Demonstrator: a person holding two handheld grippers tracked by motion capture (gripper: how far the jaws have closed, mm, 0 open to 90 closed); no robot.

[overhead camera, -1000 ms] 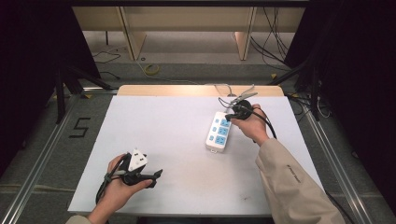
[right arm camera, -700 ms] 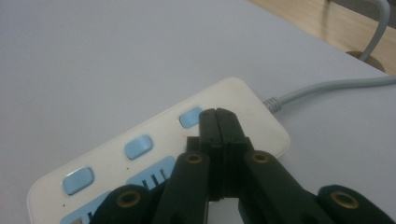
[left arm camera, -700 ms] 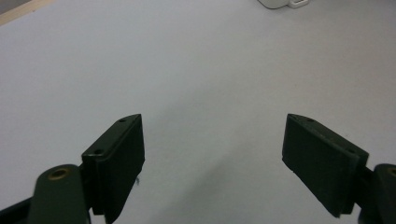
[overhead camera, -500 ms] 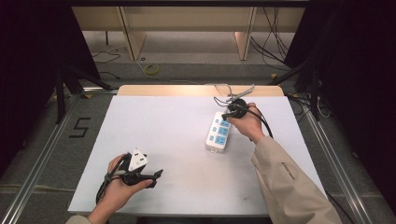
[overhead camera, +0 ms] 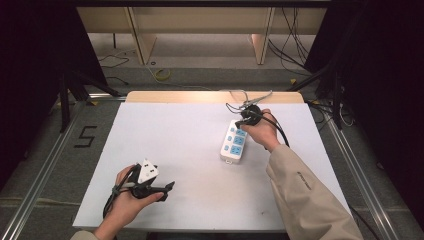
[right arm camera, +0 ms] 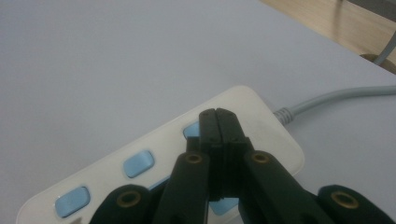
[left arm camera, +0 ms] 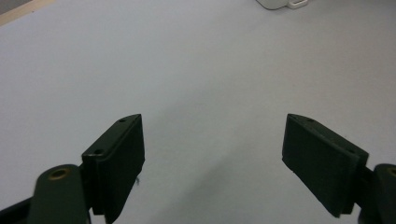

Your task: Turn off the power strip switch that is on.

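Right forearm, in a beige sleeve, reaches diagonally up the table from the lower right; the right hand wraps the right gripper and tips it down over the far end of the power strip. Left hand rests low near the table's near-left edge, holding the left gripper about level, its tip pointing to the right across the table, well apart from the strip.

Power strip: white, blue buttons and sockets, lying right of table centre, long axis running near to far, its grey cable leaving the far end.

Right gripper view: jaws pressed flat together with nothing between them, tips over the strip's end by the last blue button. Whether the tips actually touch the button or casing cannot be told. The high view gives the hand's reach but hides this detail under the hand.

Left gripper view: the left gripper has its jaws spread wide apart over bare white table, nothing between them; a corner of the strip shows at the top edge. In the high view a white block sits on top of this gripper.
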